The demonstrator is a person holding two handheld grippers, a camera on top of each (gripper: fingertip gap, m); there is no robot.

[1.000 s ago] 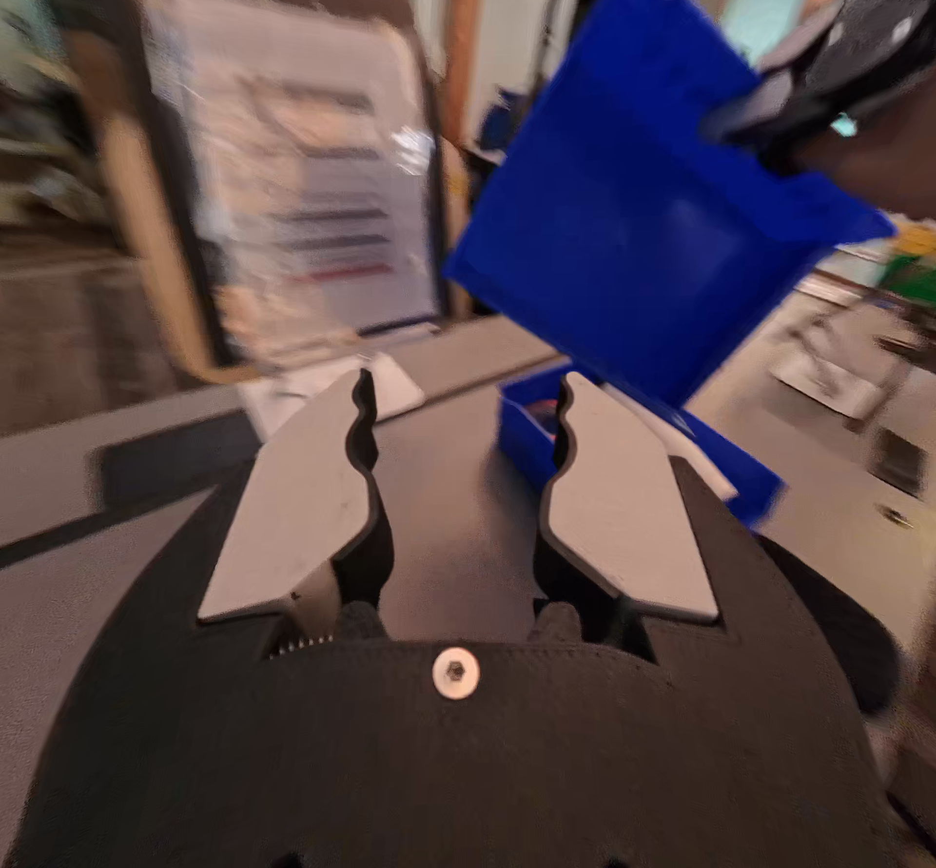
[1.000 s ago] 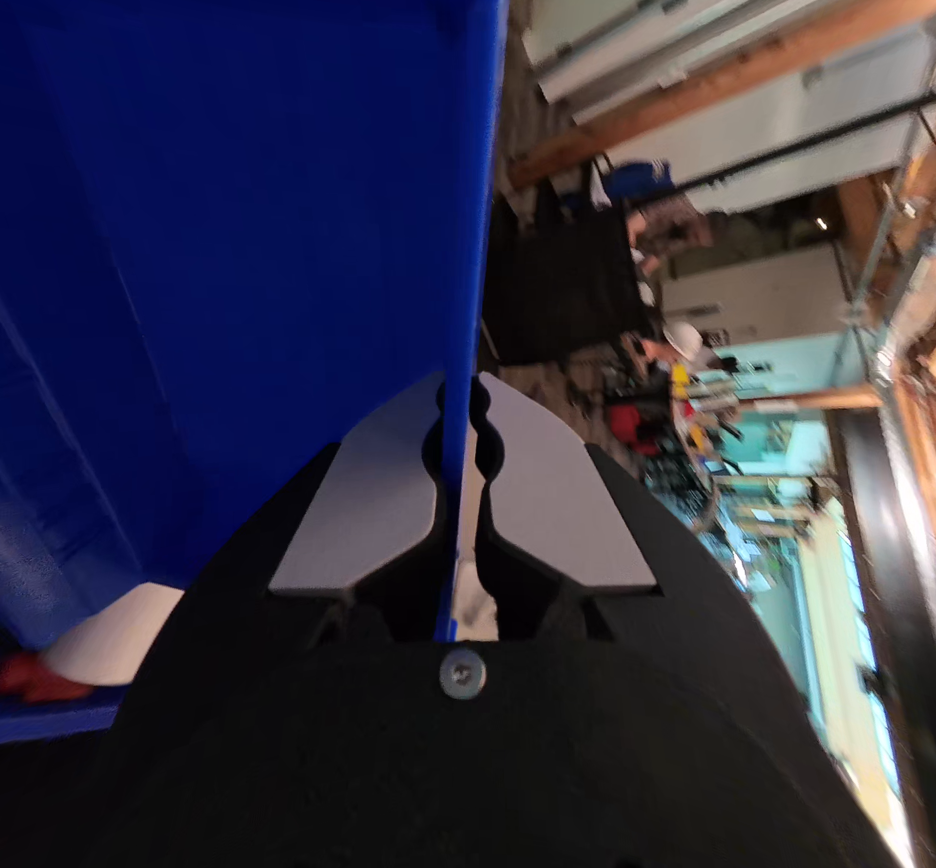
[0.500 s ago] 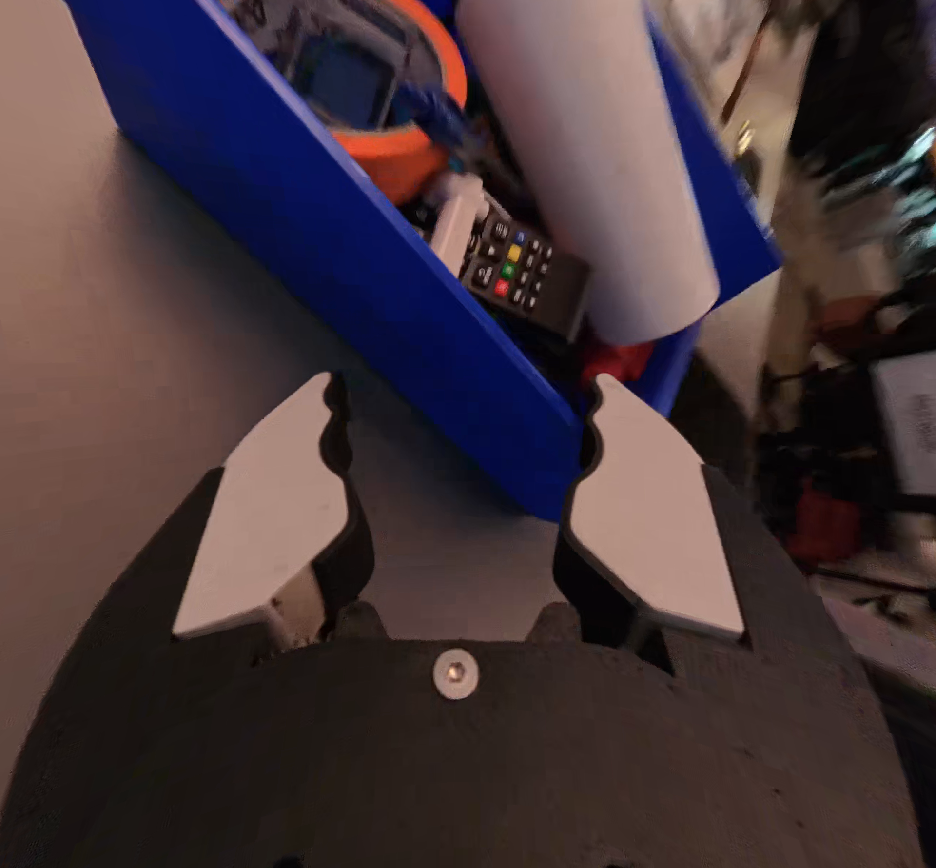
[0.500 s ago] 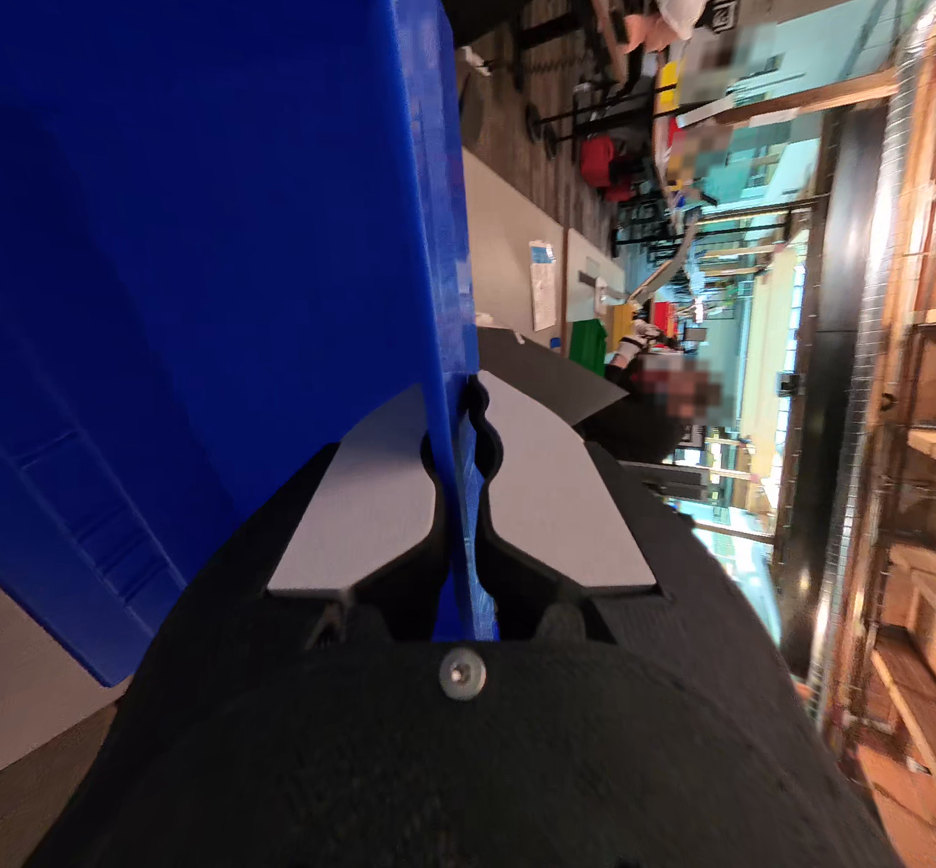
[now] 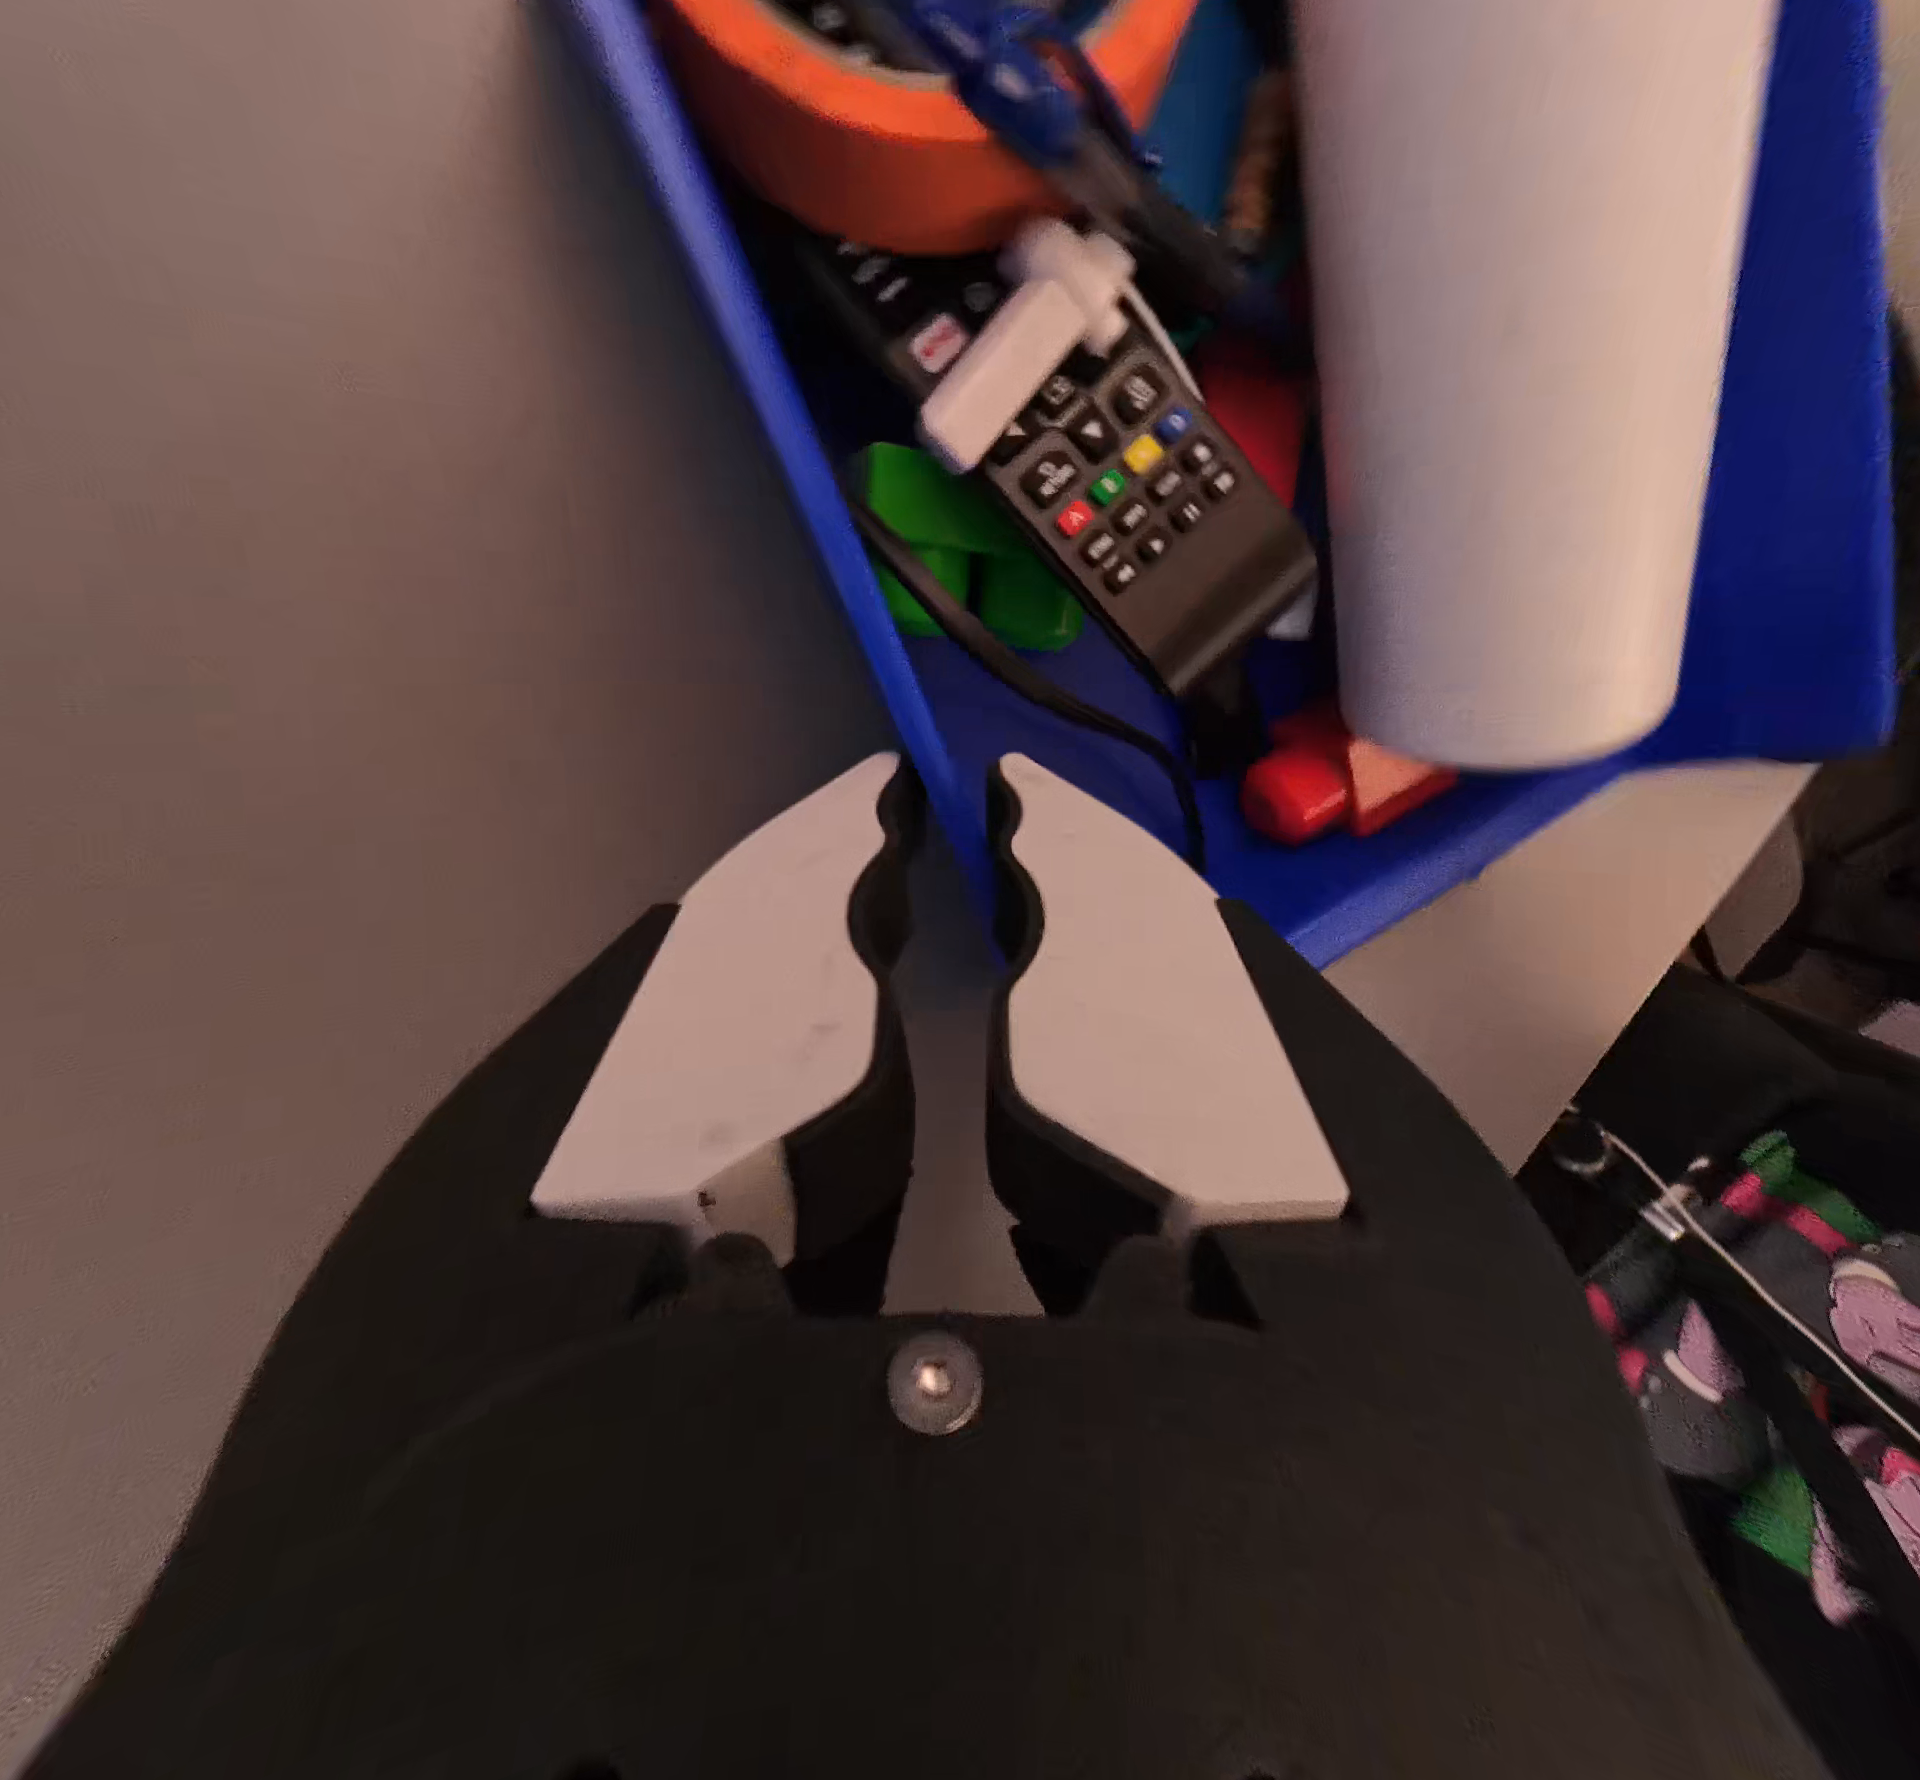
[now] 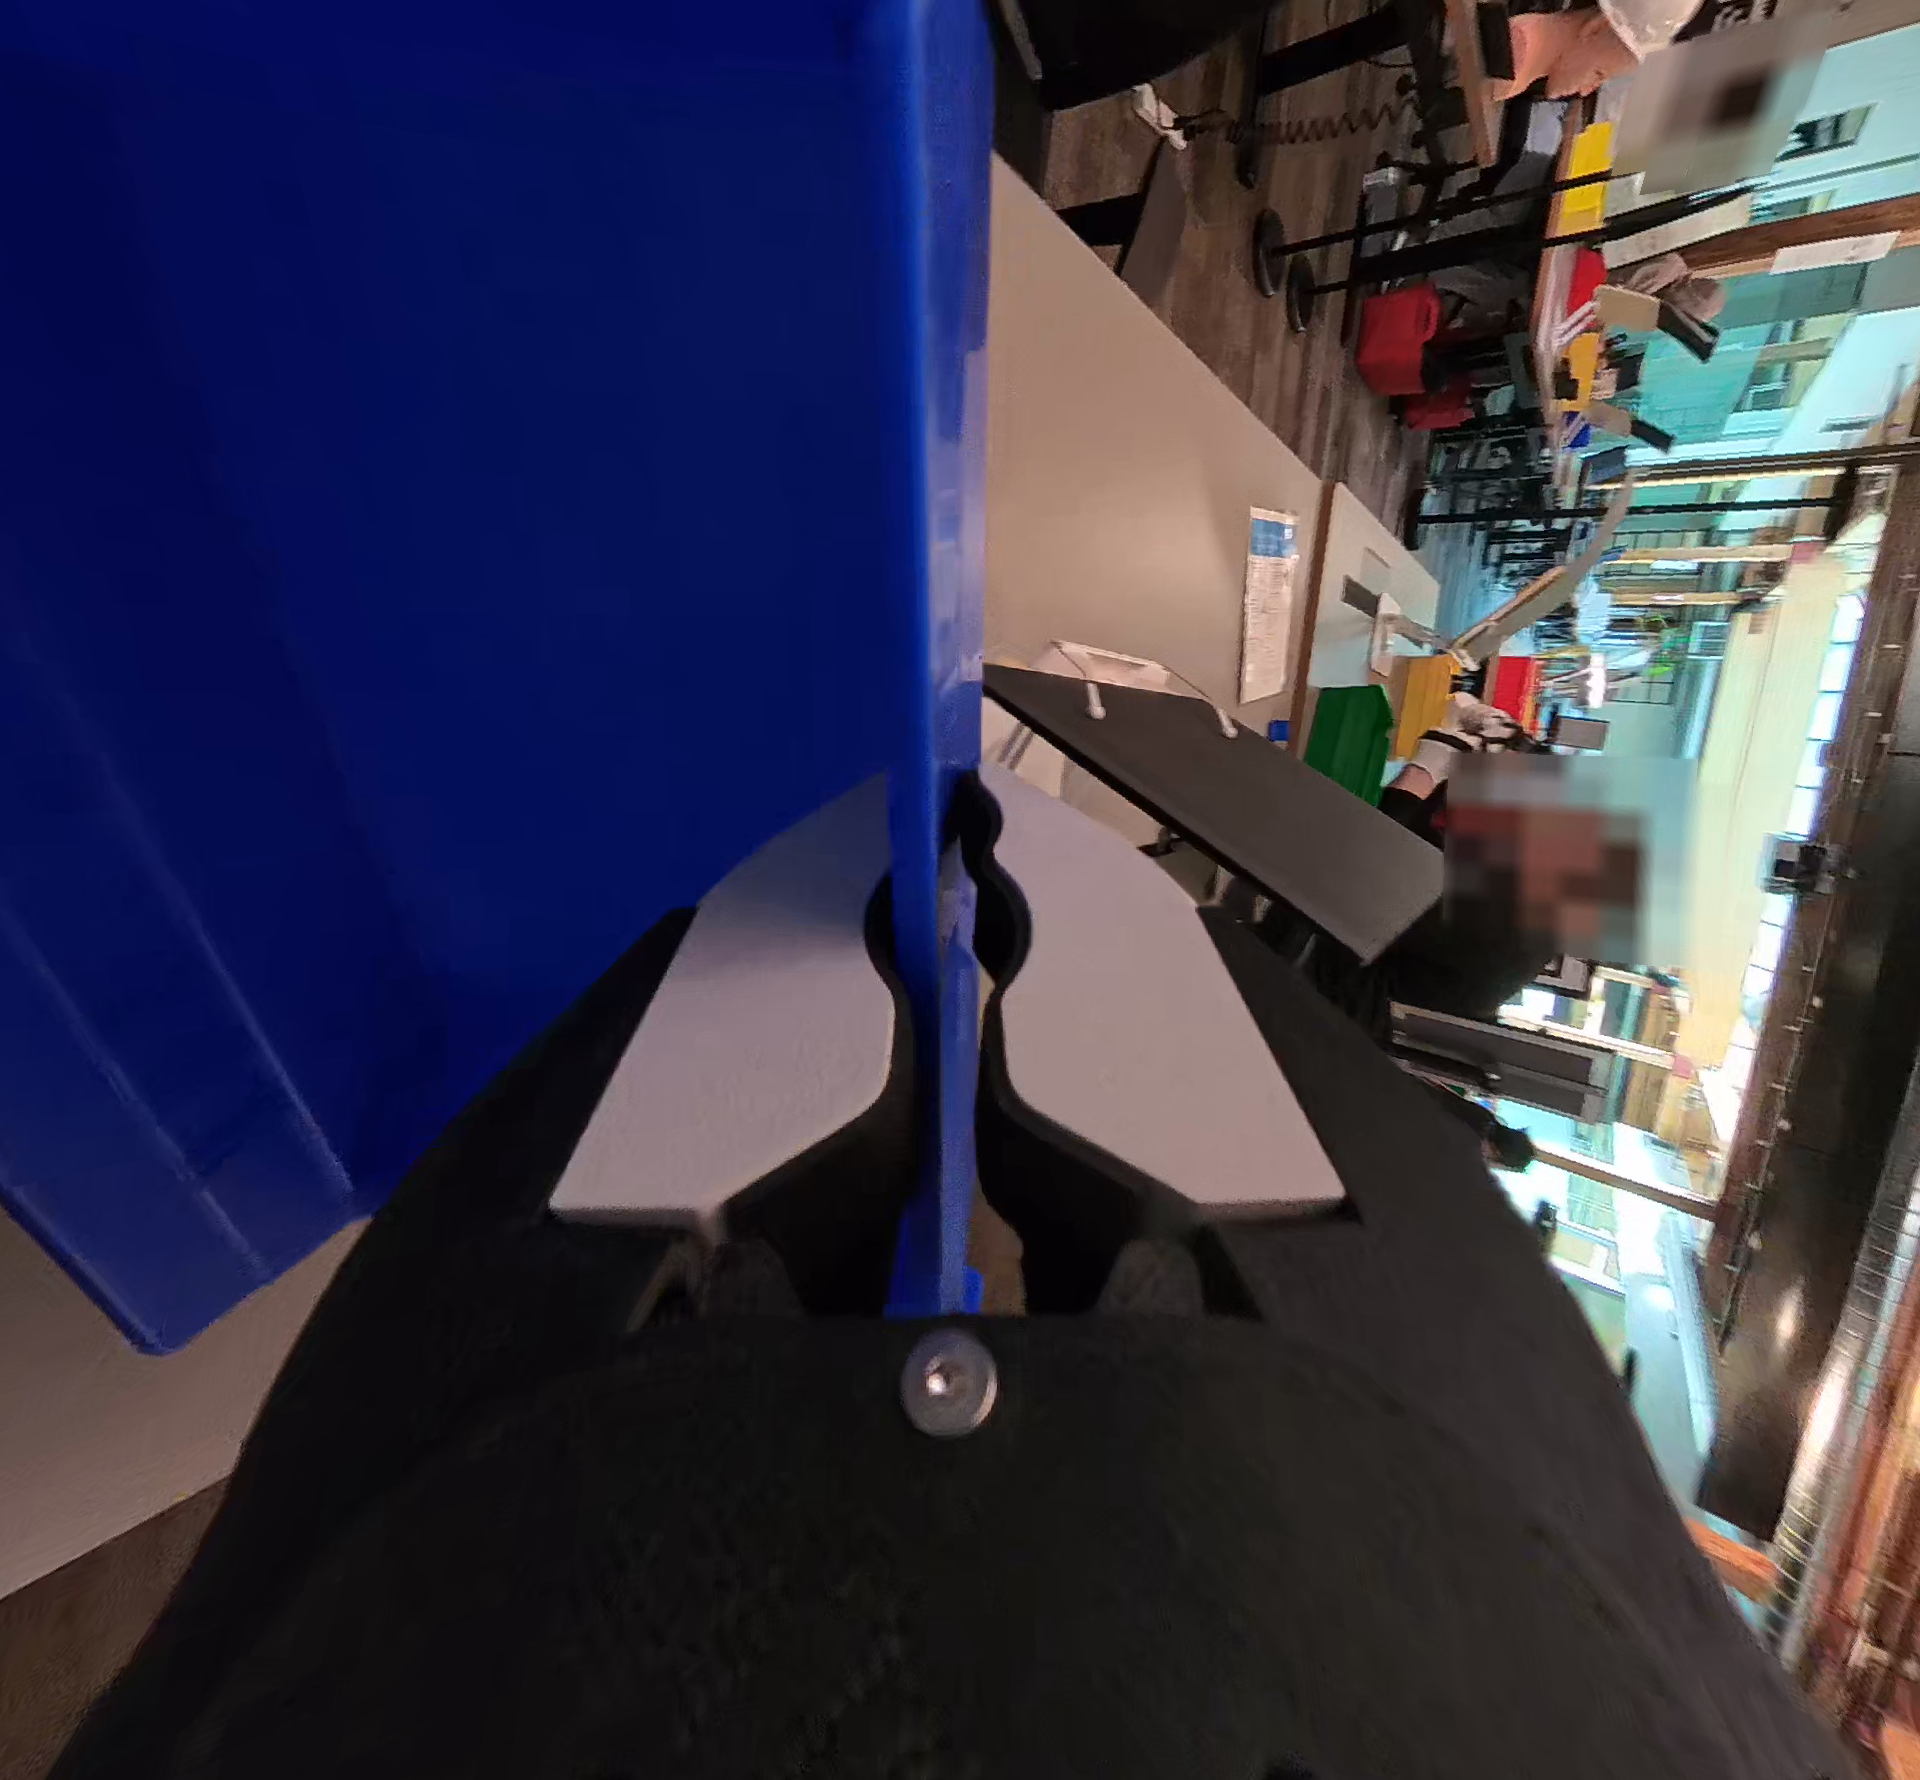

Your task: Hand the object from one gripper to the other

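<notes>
Left wrist view: the left gripper [image 5: 951, 774] is shown with its fingers drawn nearly together astride the left-hand wall of the filled blue bin [image 5: 1818, 380], close to that bin's near corner. The wall passes slantwise through the narrow gap and appears to be pinched, so the grip is judged closed on it. To the left of the wall only the grey table [image 5: 312, 483] is seen, and the bin rests on it. Inside the wall, from left to right, lie an orange tape roll [image 5: 862, 141], a green block [image 5: 935, 546], a black remote [image 5: 1143, 483], a red block [image 5: 1299, 795] and a white roll [image 5: 1486, 328]. The bin's long axis runs away from the fingers and slightly leftward, so most of its bulk and load lies ahead and to the right of the grip. Right wrist view: the right gripper [image 6: 940, 785] is clamped on the edge of a wall of the held blue bin [image 6: 468, 483]. That wall runs straight ahead along the fingers, and the body of the bin spreads wholly to the left of the grip. The right gripper is not seen in the left view, so it cannot be told whether one bin or two are shown. If one, both grippers are on it, and the transfer is judged to turn on the left grip bearing an off-centre load once the right fingers are parted.
</notes>
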